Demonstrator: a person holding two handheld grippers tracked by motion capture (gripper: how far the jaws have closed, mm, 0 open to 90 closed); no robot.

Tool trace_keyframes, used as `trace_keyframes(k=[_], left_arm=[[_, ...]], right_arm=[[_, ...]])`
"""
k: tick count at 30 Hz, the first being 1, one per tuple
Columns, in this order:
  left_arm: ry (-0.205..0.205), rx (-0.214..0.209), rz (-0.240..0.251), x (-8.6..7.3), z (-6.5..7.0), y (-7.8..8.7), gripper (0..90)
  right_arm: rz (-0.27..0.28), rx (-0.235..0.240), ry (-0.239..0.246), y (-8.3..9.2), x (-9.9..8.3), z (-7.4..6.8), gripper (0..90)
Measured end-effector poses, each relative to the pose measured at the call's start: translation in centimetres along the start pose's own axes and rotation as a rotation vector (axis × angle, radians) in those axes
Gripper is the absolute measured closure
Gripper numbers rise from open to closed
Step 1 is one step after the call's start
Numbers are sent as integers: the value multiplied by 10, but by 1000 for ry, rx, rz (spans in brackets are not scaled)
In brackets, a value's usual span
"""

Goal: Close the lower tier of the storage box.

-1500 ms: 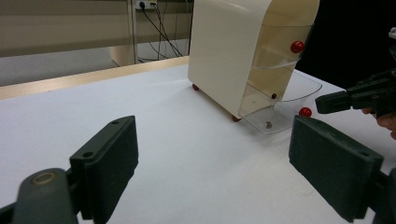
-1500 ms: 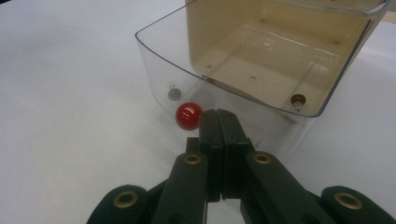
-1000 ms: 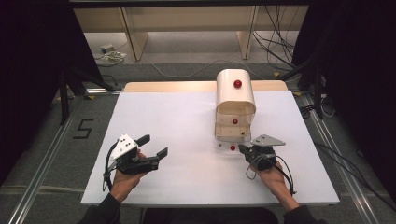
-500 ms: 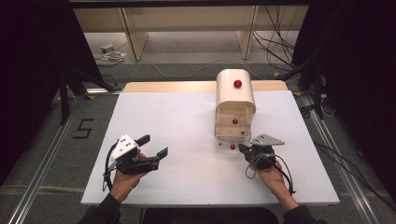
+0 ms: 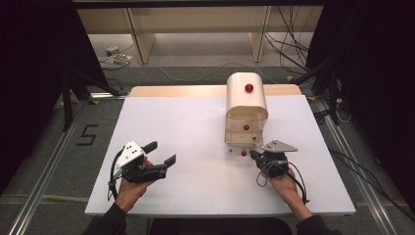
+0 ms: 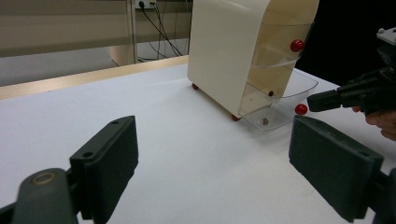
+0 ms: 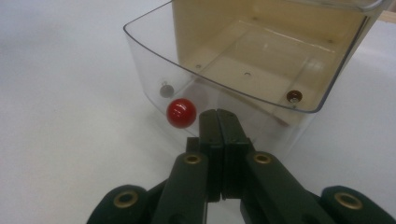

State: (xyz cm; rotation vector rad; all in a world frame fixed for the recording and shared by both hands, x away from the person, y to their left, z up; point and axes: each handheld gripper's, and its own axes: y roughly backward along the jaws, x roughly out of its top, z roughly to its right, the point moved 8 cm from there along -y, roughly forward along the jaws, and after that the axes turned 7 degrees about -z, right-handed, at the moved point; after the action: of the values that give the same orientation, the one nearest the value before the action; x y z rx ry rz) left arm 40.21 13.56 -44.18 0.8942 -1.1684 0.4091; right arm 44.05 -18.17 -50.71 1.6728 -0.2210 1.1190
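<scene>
Nothing moved: one cabinet, three red knobs.

even overhead light on my white table, dark room surrounds. high view soft, slightly grainy. my left gripper pads blurred close up; clear drawer shows mild glare.

Cabinet: cream, rounded top, upright at the tabletop's far middle.
Bottom drawer: clear plastic, pulled out, empty.
Drawer knob: red ball on its front wall.
Upper drawers: closed, red knobs showing.
</scene>
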Motion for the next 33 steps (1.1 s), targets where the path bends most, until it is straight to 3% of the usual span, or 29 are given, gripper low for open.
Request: trace_keyframes(k=[33], left_arm=[[2, -1, 1, 0, 0, -1, 156]], right_arm=[[13, -43, -16, -10, 2, 8, 897]])
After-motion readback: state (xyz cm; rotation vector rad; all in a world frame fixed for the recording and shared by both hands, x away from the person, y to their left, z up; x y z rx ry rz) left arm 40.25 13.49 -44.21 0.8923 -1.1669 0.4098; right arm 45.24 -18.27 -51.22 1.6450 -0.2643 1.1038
